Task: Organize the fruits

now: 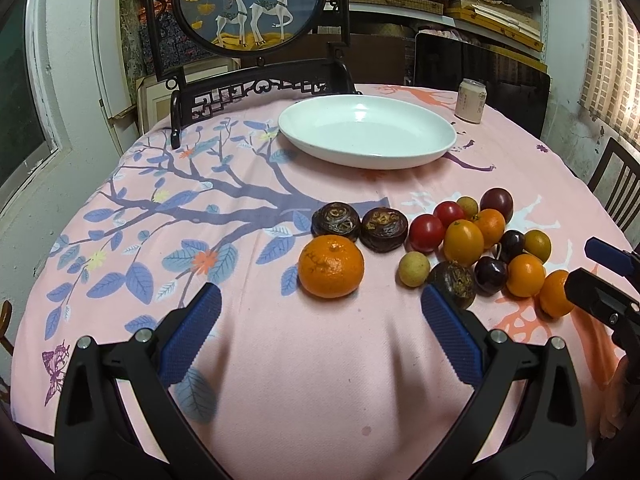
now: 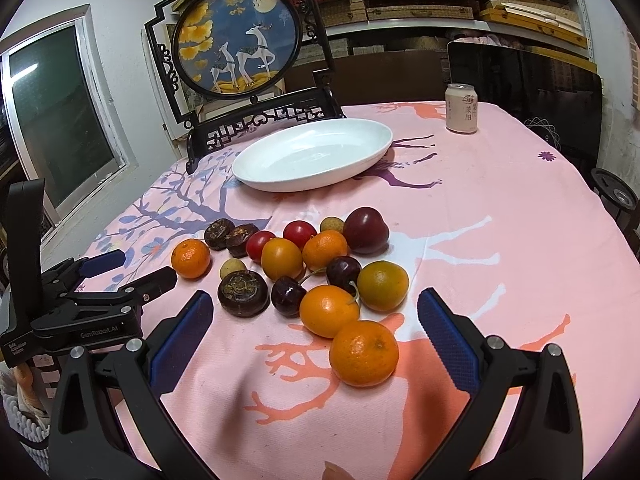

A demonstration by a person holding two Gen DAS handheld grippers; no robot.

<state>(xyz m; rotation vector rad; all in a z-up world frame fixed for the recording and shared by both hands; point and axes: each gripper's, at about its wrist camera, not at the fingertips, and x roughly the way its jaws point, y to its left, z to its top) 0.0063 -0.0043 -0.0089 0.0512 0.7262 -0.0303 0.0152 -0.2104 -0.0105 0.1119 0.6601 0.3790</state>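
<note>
A heap of small fruit lies on the pink tablecloth: a mandarin [image 1: 331,267] apart at the left, two dark water chestnuts [image 1: 360,224], red cherry tomatoes [image 1: 426,232], orange kumquats [image 1: 464,242], dark cherries [image 1: 491,275], a plum [image 1: 497,203]. An empty white oval plate [image 1: 367,132] sits behind them. My left gripper [image 1: 320,304] is open, hovering just short of the mandarin. My right gripper [image 2: 314,316] is open too, its fingers either side of the nearest mandarin [image 2: 364,353], with another orange fruit [image 2: 329,311] just beyond. The left gripper [image 2: 132,270] shows in the right wrist view.
A pale drink can [image 1: 471,101] stands at the table's far right. A dark carved stand with a round deer picture [image 1: 250,4] rises behind the plate. Shelves of boxes fill the back wall. A chair [image 1: 614,184] stands at the right table edge.
</note>
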